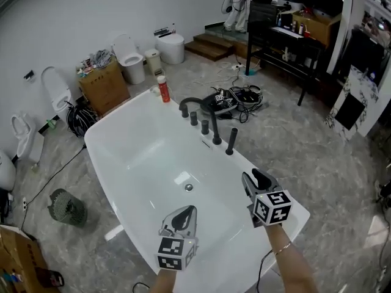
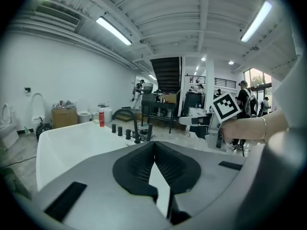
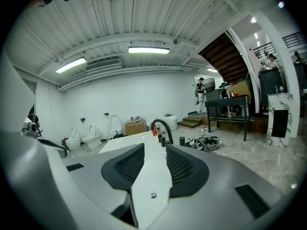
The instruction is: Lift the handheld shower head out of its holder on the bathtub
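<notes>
The handheld shower head is a slim black stick standing upright in its holder on the far rim of the white bathtub. It stands beside the curved black spout and two black knobs. In the right gripper view the shower head shows small, beyond the jaws and to their right. My right gripper hovers over the tub's near right rim, open with nothing between its pads. My left gripper is over the tub's near end. Its tips touch and hold nothing.
A red bottle stands on the tub's far corner. The drain lies in the tub floor. Cables lie on the floor behind the fixtures. Toilets and a cardboard box line the wall, and a black table stands at the right.
</notes>
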Demonstrator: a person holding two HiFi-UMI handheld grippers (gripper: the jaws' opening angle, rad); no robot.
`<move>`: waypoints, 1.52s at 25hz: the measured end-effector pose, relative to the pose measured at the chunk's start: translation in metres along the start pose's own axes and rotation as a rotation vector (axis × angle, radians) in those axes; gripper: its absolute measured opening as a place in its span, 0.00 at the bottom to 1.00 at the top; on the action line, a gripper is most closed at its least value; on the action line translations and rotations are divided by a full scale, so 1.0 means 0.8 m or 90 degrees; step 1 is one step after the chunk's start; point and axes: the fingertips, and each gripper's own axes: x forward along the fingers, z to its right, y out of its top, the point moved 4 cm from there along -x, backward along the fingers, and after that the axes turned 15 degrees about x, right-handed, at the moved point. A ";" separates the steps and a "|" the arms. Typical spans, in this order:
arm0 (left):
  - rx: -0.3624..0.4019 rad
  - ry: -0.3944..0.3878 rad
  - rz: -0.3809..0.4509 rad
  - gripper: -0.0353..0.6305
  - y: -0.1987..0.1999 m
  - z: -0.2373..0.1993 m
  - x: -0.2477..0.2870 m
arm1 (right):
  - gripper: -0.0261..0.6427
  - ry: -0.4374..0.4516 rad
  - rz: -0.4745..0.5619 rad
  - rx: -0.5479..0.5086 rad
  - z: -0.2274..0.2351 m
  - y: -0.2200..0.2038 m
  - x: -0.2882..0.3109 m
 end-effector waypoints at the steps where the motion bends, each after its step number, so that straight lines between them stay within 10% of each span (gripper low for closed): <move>1: 0.002 -0.005 0.000 0.08 -0.003 -0.010 0.014 | 0.27 -0.005 0.000 0.002 0.007 -0.002 0.023; 16: 0.002 -0.035 0.007 0.08 -0.071 -0.108 0.226 | 0.31 -0.063 -0.040 -0.005 0.137 -0.075 0.298; 38: -0.047 -0.060 -0.033 0.08 -0.192 -0.156 0.426 | 0.33 -0.148 -0.086 -0.060 0.269 -0.170 0.514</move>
